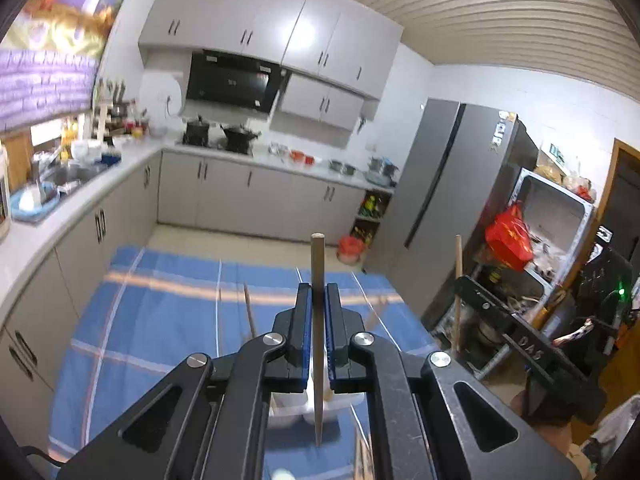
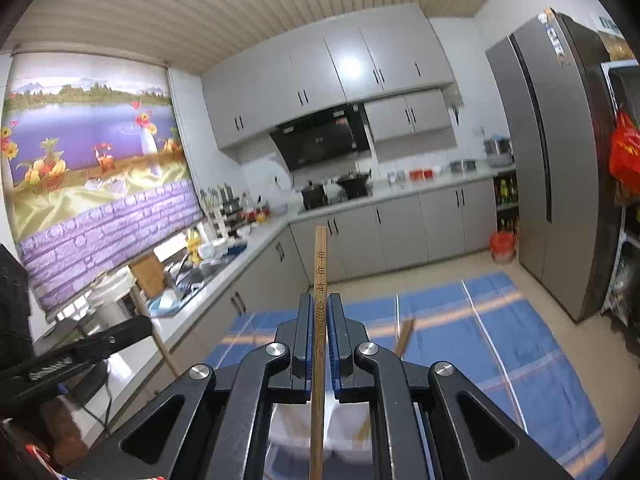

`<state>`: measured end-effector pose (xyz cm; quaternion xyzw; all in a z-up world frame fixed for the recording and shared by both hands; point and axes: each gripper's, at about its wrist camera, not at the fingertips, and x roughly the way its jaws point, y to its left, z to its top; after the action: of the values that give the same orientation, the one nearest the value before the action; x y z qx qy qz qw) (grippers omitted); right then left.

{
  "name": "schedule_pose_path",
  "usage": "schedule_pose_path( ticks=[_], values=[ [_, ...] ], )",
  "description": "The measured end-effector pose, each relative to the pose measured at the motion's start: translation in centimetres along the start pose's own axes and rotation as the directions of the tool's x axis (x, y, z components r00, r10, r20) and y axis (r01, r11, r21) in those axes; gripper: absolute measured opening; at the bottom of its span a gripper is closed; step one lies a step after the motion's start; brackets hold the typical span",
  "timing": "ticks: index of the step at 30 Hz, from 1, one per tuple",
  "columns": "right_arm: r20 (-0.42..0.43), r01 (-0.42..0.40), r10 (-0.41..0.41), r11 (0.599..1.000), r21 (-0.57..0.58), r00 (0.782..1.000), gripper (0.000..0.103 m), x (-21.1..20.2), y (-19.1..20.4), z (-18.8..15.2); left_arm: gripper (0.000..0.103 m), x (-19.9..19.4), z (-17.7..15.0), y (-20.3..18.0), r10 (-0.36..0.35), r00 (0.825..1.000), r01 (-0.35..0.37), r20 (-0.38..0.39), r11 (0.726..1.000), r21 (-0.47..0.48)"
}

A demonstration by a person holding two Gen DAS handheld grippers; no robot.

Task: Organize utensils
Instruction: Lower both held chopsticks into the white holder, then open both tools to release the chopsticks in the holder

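The left tool (image 1: 318,300) is clenched on one chopstick (image 1: 317,320). The stick stands upright between the blue pads, gripped near mid-length, so both ends project clear of the tool: the blunt end above the fingertips, the tapered end below, over a white tray (image 1: 298,408) that lies directly beneath. A mid-length grip probably keeps the stick from pivoting in the pads.

The right tool (image 2: 319,312) is clenched on a second chopstick (image 2: 319,360), also upright, with its engraved blunt end above the fingertips. Its lower part hangs over the tray (image 2: 344,428), where another stick appears to lie, blurred.

Both tools are raised above the blue-striped worktop (image 1: 160,320), each pointing slightly downward. Ahead of the left tool, loose sticks (image 1: 250,316) lie on the cloth; a further one (image 2: 404,338) lies ahead and to the right of the right tool. One stick per tool, matched in orientation, suggests the pair is to be set into the tray with ends aligned.
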<state>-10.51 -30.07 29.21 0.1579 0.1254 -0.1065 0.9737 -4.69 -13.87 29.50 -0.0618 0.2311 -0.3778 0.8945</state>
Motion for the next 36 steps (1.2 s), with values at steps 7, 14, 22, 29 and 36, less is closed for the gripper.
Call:
schedule_pose_path(
  ticks=[7, 14, 22, 29, 36],
  values=[
    [0.059, 0.048, -0.047, 0.999, -0.016, 0.997, 0.007, 8.0, -0.9, 0.5, 0.005, 5.9, 1.5, -0.4, 0.073, 0.997, -0.072, -0.008, 0.997, 0.032],
    [0.089, 0.104, -0.099, 0.993, -0.05, 0.991, 0.007, 12.8, -1.4, -1.0, 0.005, 10.6, 0.1, -0.1, 0.124, 0.989, -0.121, -0.075, 0.992, 0.046],
    [0.028, 0.129, -0.127, 0.99, -0.054, 0.991, 0.007, 14.5, -2.4, -4.5, 0.006, 13.8, -2.3, 0.4, 0.156, 0.977, -0.148, -0.147, 0.987, 0.058],
    [-0.023, 0.089, -0.091, 0.994, -0.06, 0.996, 0.008, 13.2, -2.6, -6.3, 0.006, 13.5, -3.4, 0.9, 0.162, 0.972, -0.158, -0.173, 0.987, 0.036],
    [-0.056, 0.068, -0.072, 0.996, -0.054, 0.996, 0.031, 12.0, -2.4, -6.9, 0.007, 11.3, -3.8, 1.3, 0.162, 0.97, -0.164, -0.183, 0.986, 0.004]
  ],
)
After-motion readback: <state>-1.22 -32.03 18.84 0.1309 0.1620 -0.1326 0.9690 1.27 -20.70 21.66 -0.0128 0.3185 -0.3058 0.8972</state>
